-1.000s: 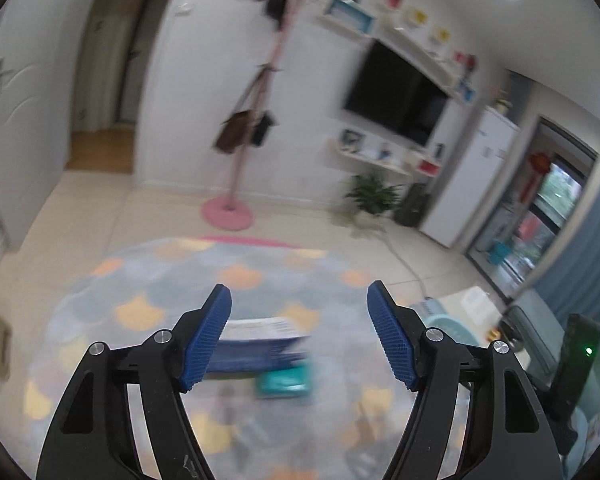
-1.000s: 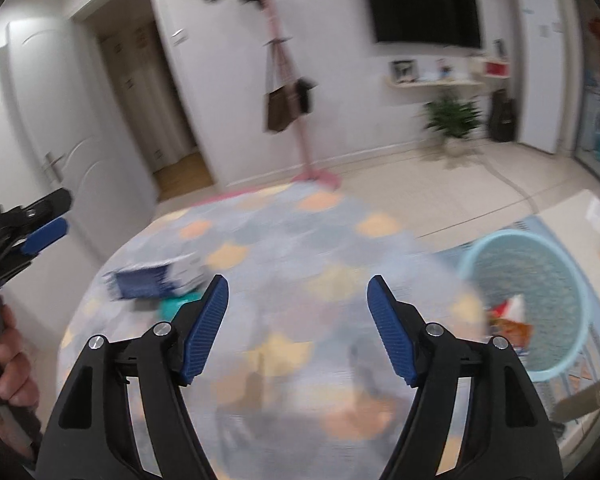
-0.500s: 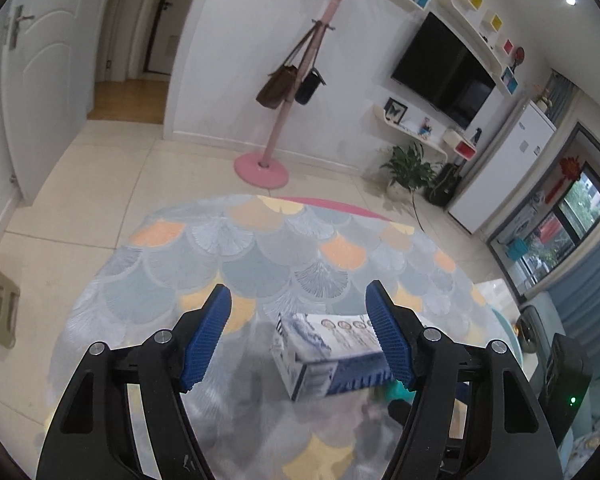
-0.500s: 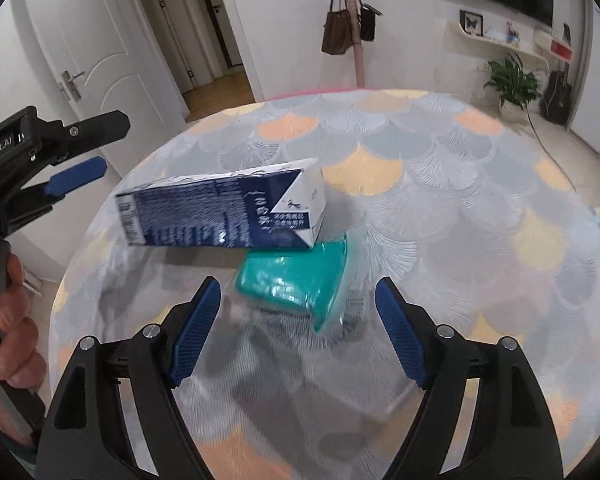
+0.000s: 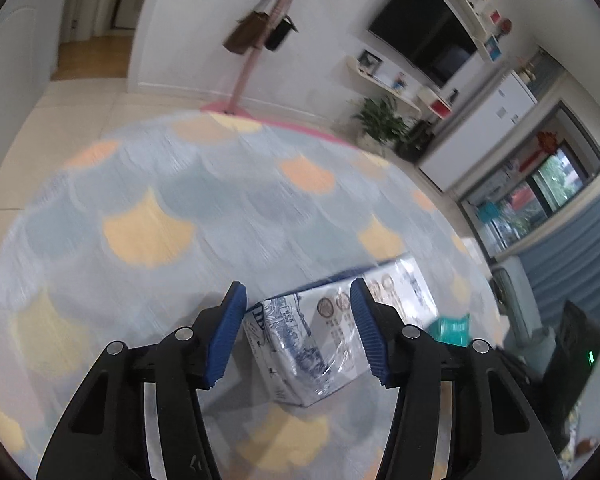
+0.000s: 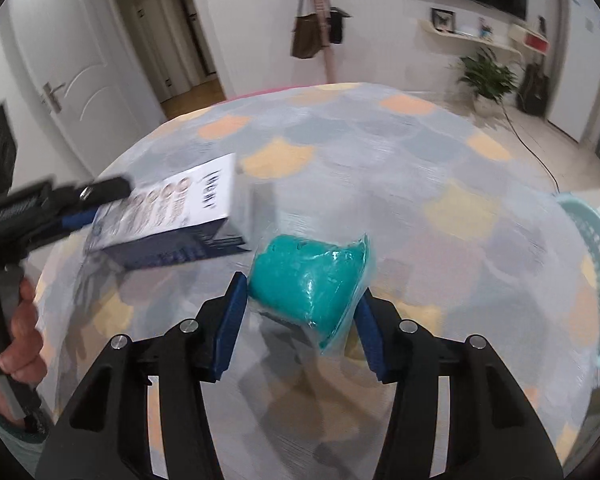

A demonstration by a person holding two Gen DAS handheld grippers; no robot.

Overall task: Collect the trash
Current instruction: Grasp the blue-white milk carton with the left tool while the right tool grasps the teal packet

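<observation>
A white and blue carton point(image 5: 312, 344) lies on the round scalloped rug point(image 5: 148, 232). My left gripper point(image 5: 298, 300) has its closing jaws around the carton's near end, and both blue pads meet its sides. The right wrist view shows the same carton point(image 6: 168, 216), tilted and blurred, with the left gripper point(image 6: 80, 204) and a hand point(image 6: 20, 340) at its left end. A crinkly teal packet point(image 6: 312, 284) sits between the pads of my right gripper point(image 6: 300, 292). These jaws are closing too, and the pads touch both of its edges. The packet point(image 5: 448, 328) peeks out behind the carton.
A pale teal slatted basket point(image 6: 596, 280) stands at the rug's right edge. Beyond the rug are a pink coat stand with bags point(image 6: 320, 32), a potted plant point(image 6: 486, 80) with a cable across the floor, and a white door point(image 6: 80, 80). A black device with a green light point(image 5: 576, 344) sits at the right.
Both grippers sank toward the rug and their jaws narrowed. The carton now sits between the left pads and has turned; the teal packet now sits between the right pads.
</observation>
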